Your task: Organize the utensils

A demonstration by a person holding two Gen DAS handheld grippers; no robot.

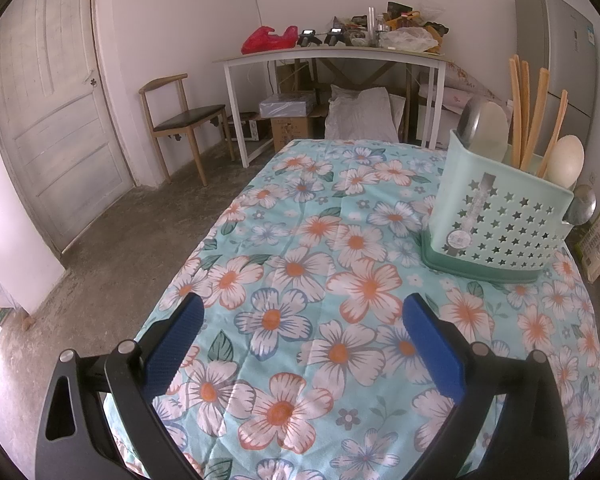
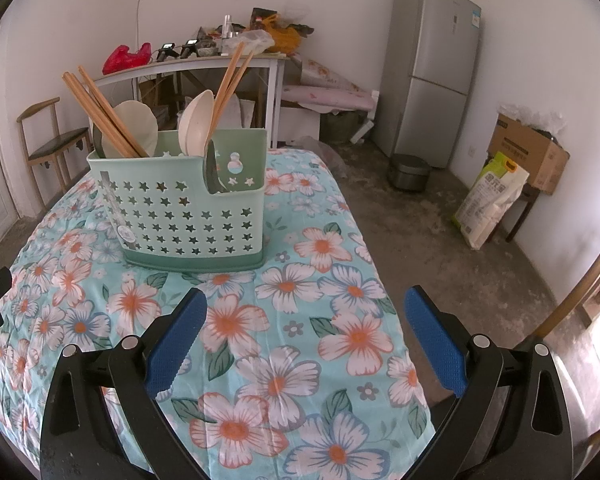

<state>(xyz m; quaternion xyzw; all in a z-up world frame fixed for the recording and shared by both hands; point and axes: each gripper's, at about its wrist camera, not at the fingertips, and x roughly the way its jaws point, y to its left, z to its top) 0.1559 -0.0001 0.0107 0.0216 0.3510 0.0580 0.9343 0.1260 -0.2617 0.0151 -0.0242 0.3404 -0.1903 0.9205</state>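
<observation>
**Utensils all standing in the green holder**

Left gripper [image 1: 300,344] and right gripper [image 2: 304,340]: both spread wide, nothing held, above the flowered tablecloth [image 1: 292,240]. On the cloth, a green plastic holder [image 2: 180,208] with star holes, upright, packed with wooden chopsticks [image 2: 100,112], pale spoons [image 2: 196,120] and a steel ladle [image 2: 212,168] at its corner. Probably light, stiff, hard things; the steel likely slippery, the chopsticks thin. Best taken by the shafts above the rim. Soft cloth, liable to slide or bunch. Around: concrete floor, fridge [image 2: 432,68], cluttered white side table [image 1: 332,56], wooden chair [image 1: 180,120].

Matt plastic caddy [image 2: 188,216]; wooden chopsticks [image 2: 100,112]
</observation>
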